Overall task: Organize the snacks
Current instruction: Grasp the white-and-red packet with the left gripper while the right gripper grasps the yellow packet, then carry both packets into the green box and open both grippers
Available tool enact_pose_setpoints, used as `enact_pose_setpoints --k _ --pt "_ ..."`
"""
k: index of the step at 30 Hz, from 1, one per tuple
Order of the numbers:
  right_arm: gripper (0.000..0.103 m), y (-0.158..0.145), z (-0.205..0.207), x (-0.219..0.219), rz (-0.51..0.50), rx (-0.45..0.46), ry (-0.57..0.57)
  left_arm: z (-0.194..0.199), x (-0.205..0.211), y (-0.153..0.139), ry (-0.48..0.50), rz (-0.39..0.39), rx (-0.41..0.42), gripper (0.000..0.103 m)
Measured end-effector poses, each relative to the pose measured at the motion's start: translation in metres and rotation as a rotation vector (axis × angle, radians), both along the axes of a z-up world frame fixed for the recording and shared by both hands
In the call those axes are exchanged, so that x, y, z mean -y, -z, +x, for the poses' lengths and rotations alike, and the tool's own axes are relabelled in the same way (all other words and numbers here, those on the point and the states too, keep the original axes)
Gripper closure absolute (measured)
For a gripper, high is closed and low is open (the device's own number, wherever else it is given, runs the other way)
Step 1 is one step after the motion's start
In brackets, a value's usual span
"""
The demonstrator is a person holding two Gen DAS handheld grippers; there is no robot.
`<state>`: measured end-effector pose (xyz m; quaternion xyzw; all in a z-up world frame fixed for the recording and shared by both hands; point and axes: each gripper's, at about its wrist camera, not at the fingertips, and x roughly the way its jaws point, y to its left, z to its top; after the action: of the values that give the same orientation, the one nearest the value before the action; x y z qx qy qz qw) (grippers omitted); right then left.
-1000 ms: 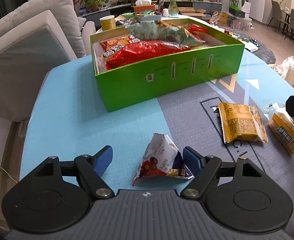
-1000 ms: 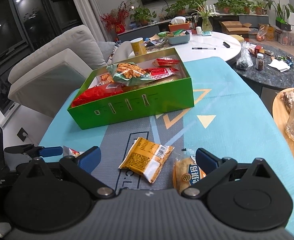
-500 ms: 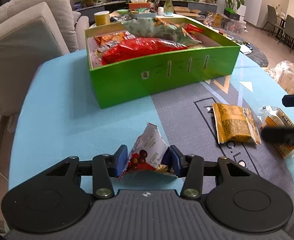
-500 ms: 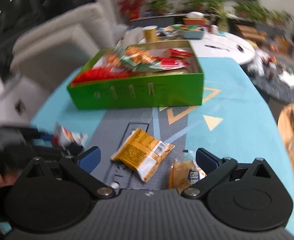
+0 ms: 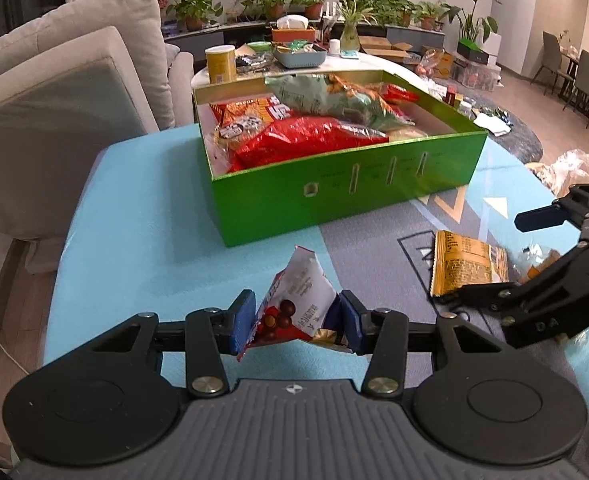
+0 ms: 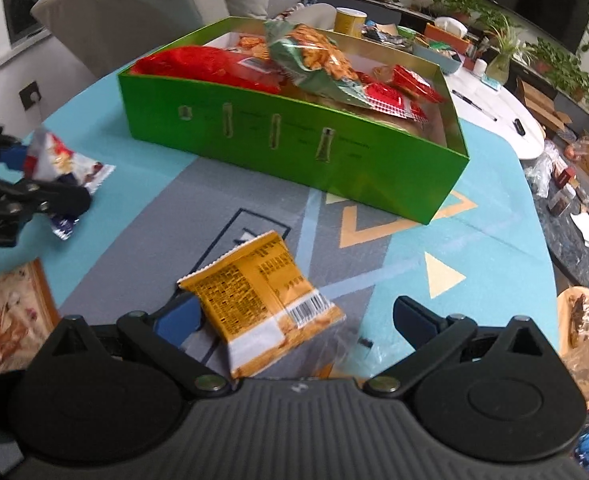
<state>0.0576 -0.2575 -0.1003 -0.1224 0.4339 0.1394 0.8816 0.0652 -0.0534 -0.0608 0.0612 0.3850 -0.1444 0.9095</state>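
My left gripper [image 5: 297, 322] is shut on a white and red chocolate-ball packet [image 5: 298, 300], held just above the blue mat; the packet also shows in the right wrist view [image 6: 60, 160]. A green box [image 5: 346, 196] full of snack bags stands beyond it, also in the right wrist view [image 6: 294, 144]. My right gripper [image 6: 294, 316] is open, its fingers either side of a yellow snack packet [image 6: 260, 300] lying on the mat. That packet shows in the left wrist view [image 5: 468, 266], with the right gripper [image 5: 542, 256] over it.
A clear-wrapped bread packet [image 6: 334, 352] lies under my right gripper. A grey sofa [image 5: 54, 120] stands left of the table. A white table [image 6: 494, 120] with a yellow tub [image 5: 221, 64] and clutter stands behind the box. A wooden tray [image 6: 582, 320] sits at the right.
My left gripper has lifted the chocolate packet slightly and moved toward the box. My right gripper has moved left and forward, from the bread packet to around the yellow packet.
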Motion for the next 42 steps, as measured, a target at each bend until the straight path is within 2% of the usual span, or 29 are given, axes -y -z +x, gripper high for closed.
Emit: enact_pose_setpoints --k 6,10,14,17,22,27,34,42 --pt "0.017 0.007 0.013 -0.001 -0.011 -0.007 0.052 0.001 0.003 -0.005 0.002 -0.007 0.016 0.060" --pt "0.017 0.008 0.022 0.007 0.078 -0.052 0.055 0.003 0.004 -0.004 -0.001 -0.002 0.012 0.060" --pt "0.018 0.002 0.023 0.010 0.105 -0.031 0.043 0.004 0.004 -0.004 -0.006 -0.002 0.006 0.060" --pt "0.018 -0.002 0.026 0.013 0.130 -0.047 0.076 0.005 0.004 -0.004 -0.009 -0.001 0.005 0.060" --pt "0.018 -0.007 0.021 0.023 0.230 -0.061 0.122 0.003 0.004 -0.006 -0.011 -0.003 0.012 0.060" --pt "0.018 -0.018 0.012 0.026 0.264 -0.020 0.150 0.000 0.004 -0.011 -0.005 -0.010 0.024 0.060" --pt "0.018 -0.056 0.005 0.024 0.308 0.088 0.146 -0.003 0.006 -0.029 0.010 -0.029 0.075 0.060" --pt "0.018 -0.090 0.020 0.032 0.357 0.195 0.201 0.004 0.011 -0.049 0.027 -0.031 0.129 0.060"
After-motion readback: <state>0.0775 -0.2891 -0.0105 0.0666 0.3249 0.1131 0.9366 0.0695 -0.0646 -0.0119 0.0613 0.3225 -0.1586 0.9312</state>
